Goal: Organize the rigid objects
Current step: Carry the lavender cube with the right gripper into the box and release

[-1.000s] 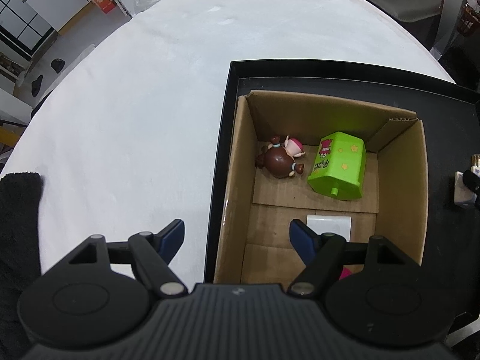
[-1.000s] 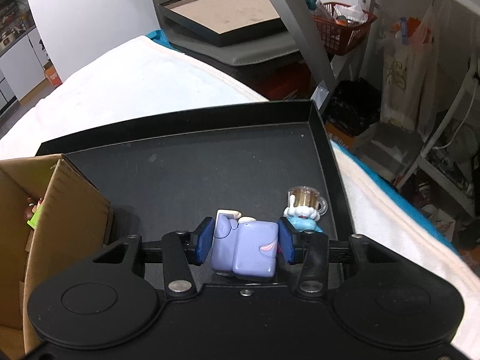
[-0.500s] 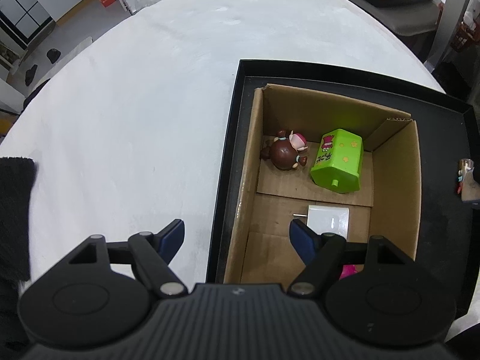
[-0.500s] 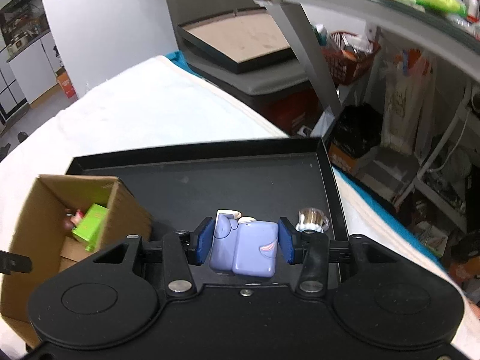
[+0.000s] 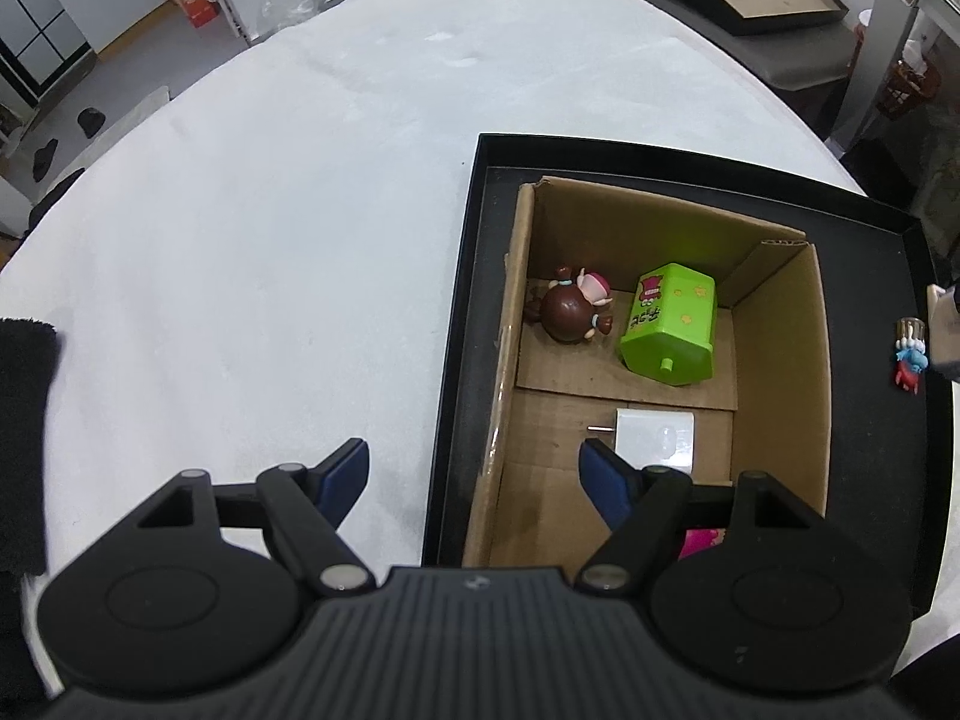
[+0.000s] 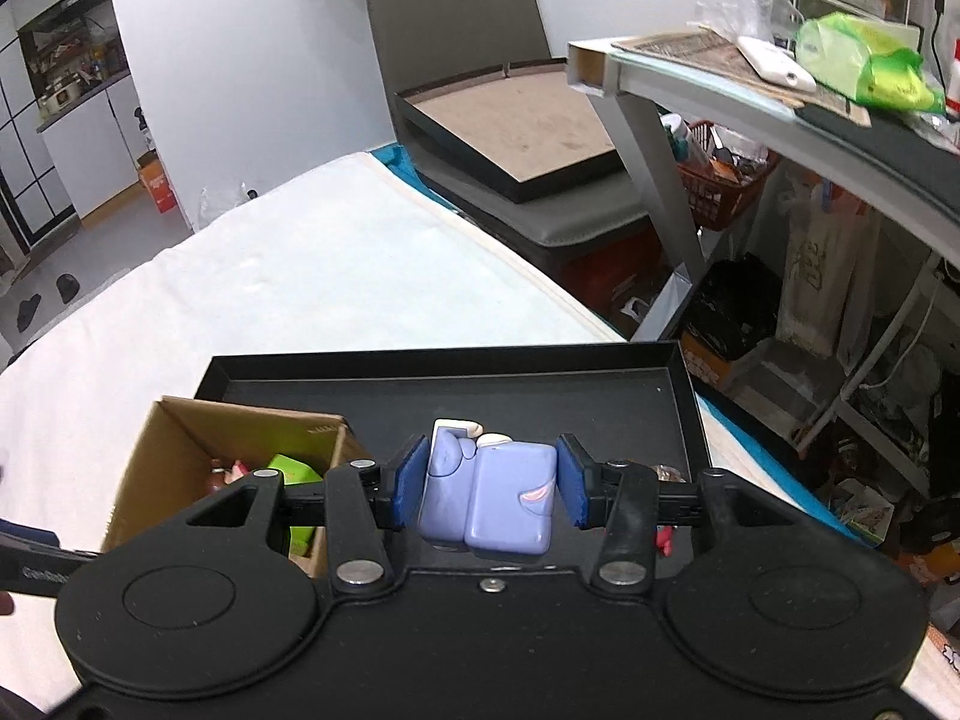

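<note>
lavender block toy (image 6: 489, 498) sits clamped between the right tongs (image 6: 487, 489), now lifted clear of the black tray (image 6: 690, 372) it rested on a second ago; the cardboard box (image 6: 174, 450) has come into fuller view to its left, so the drop looks near; left tongs (image 5: 474, 474) hang apart and empty, straddling the box's wall; a small figurine (image 5: 909, 354) is still on the tray.

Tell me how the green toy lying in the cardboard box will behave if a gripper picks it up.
The green toy looks like hard moulded plastic, so probably stiff and light. Its flat faces should suit parallel pads, though the glossy surface may be somewhat slippery. It lies on its side in the cardboard box beside the brown figurine, so it seems unlikely to roll.
</note>
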A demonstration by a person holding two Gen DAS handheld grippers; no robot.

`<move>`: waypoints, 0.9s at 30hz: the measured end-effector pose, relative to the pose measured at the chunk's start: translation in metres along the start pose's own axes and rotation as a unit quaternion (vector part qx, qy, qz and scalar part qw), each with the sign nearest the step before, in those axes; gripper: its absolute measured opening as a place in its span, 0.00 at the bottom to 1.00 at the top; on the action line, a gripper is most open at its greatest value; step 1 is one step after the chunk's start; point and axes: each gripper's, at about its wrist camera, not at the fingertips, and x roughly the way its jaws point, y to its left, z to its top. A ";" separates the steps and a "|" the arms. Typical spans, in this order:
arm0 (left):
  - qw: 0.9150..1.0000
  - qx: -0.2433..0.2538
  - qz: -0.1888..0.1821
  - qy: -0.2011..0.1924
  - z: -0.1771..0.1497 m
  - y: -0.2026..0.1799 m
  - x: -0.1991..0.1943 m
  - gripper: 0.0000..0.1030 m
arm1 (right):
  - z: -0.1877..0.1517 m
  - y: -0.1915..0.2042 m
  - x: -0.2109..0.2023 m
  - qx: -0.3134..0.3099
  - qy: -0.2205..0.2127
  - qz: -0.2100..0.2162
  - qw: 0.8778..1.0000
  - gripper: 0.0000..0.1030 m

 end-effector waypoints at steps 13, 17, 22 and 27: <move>0.998 -0.004 -0.068 -0.011 -0.006 0.012 -0.002 0.71 | 0.010 0.032 -0.018 -0.014 -0.002 0.001 1.000 0.43; 0.997 -0.015 -0.079 -0.007 -0.008 0.020 0.003 0.65 | 0.013 0.045 -0.018 -0.019 0.004 0.012 1.000 0.43; 0.995 -0.020 -0.094 -0.003 -0.012 0.028 0.011 0.50 | 0.013 0.063 -0.014 -0.023 0.015 0.027 0.999 0.43; 0.992 -0.027 -0.121 0.018 -0.015 0.033 0.022 0.20 | 0.013 0.084 -0.007 -0.025 0.032 0.047 0.998 0.43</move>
